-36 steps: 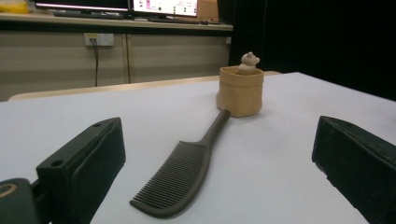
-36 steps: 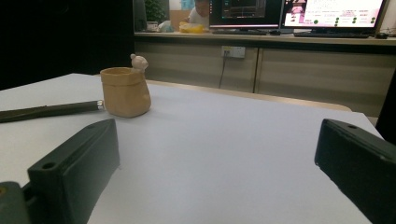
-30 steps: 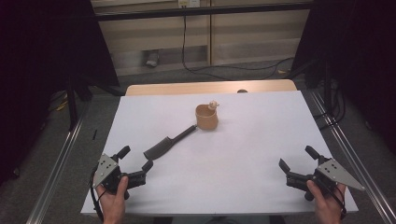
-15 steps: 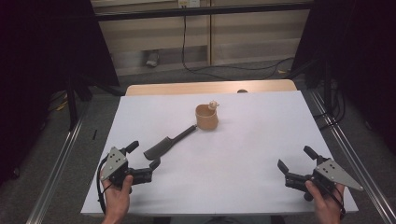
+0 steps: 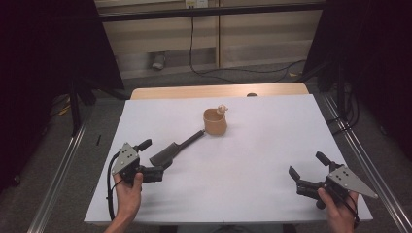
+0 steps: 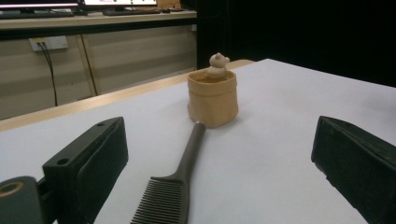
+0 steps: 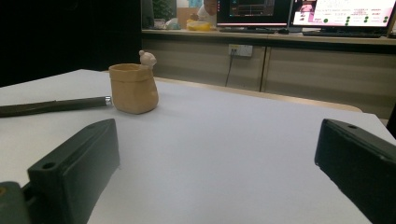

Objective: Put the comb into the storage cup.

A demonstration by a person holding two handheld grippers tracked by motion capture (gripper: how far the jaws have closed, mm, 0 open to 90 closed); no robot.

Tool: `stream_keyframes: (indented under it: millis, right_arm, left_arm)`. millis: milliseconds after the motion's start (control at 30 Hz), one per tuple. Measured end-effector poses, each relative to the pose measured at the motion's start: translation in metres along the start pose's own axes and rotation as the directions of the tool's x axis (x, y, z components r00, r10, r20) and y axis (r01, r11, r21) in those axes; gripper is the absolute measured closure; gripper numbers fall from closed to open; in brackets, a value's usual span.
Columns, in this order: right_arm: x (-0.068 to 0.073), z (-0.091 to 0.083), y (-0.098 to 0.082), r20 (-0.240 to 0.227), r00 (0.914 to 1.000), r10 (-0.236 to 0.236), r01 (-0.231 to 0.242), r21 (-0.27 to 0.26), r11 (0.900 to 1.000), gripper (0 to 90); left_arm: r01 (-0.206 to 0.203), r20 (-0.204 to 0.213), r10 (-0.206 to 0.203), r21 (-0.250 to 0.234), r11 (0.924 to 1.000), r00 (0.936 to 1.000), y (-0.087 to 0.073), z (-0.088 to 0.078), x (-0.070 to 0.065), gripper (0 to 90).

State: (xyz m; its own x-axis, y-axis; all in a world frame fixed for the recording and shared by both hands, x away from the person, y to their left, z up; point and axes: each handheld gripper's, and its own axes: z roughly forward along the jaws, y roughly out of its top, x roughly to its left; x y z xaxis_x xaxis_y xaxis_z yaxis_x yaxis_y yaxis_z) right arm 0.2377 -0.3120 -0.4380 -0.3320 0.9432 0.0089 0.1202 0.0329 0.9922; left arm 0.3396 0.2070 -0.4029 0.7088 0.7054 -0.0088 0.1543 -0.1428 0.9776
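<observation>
- So, left gripper (image 5: 154, 159) has slid fwd and inward vs a sec ago. It was back near the table's left-front corner, now it sits right at the toothed end of the comb (image 5: 176, 148).
- Its jaws are wide open w/ nothing in them. In the left gripper view the comb (image 6: 180, 182) lies flat on the paper between the two black jaws, teeth end nearest the cam, not touching either jaw afaict.
- Comb itself hasn't budged compared w/ the earlier frames: same diagonal on the white table (image 5: 272, 141), handle pointing up toward the cup (image 5: 214, 121), handle tip just about at the cup's base.
- Cup (image 6: 212, 98) is a tan, bag-shaped thing standing upright, w/ a small pale figurine (image 6: 217, 64) perched at its rim. Same spot as before, back-centre of the table.
- Right gripper (image 5: 311, 171) is basically where it was, near the right-front corner, held in the person's right hand (image 5: 337, 208). Jaws spread wide, empty.
- Right gripper view: cup (image 7: 133, 88) well ahead and off to the left, comb handle (image 7: 53, 106) poking in from the left edge, tip near the cup. Just bare white paper between those jaws.
- Left hand (image 5: 127, 194) grips its tool from below, cable looping off the left side.
</observation>
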Motion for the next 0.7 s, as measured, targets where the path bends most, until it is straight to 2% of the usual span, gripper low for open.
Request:
stream_keyframes:
  millis: [100, 133, 200, 500, 533, 600, 700]
  right_arm:
    - [0.000, 0.000, 0.000, 0.001, 1.0000, -0.001, 0.001, 0.001, 1.000, 0.0]
    - [0.000, 0.000, 0.000, 0.001, 1.0000, 0.000, 0.000, 0.001, 1.000, 0.0]
    - [0.000, 0.000, 0.000, -0.002, 1.0000, 0.005, -0.005, 0.001, 1.000, 0.0]
    - [0.000, -0.001, 0.000, 0.000, 1.0000, 0.007, -0.007, -0.001, 1.000, 0.0]
    - [0.001, -0.001, 0.000, -0.001, 1.0000, 0.006, -0.006, -0.002, 1.000, 0.0]
    - [0.000, -0.001, 0.000, 0.001, 1.0000, 0.007, -0.007, -0.001, 1.000, 0.0]
    - [0.000, -0.001, 0.000, 0.001, 1.0000, 0.006, -0.006, -0.001, 1.000, 0.0]
  left_arm:
    - [-0.012, 0.010, 0.012, -0.010, 0.9999, 0.9999, 0.002, 0.002, 0.002, 3.5]
    - [-0.018, 0.013, 0.018, 0.002, 0.9998, 0.9998, 0.004, 0.003, 0.003, 3.5]
    - [-0.005, 0.016, 0.005, -0.003, 1.0000, 0.9999, 0.005, 0.005, 0.005, 3.5]
    - [-0.001, 0.008, 0.001, -0.004, 1.0000, 1.0000, 0.009, 0.012, 0.013, 3.5]
    - [0.015, 0.011, -0.014, -0.003, 0.9999, 0.9998, 0.011, 0.015, 0.015, 3.5]
    - [-0.001, 0.005, 0.001, 0.008, 1.0000, 1.0000, 0.013, 0.019, 0.017, 3.5]
    - [0.007, 0.018, -0.007, 0.017, 0.9998, 0.9998, 0.013, 0.023, 0.020, 2.4]
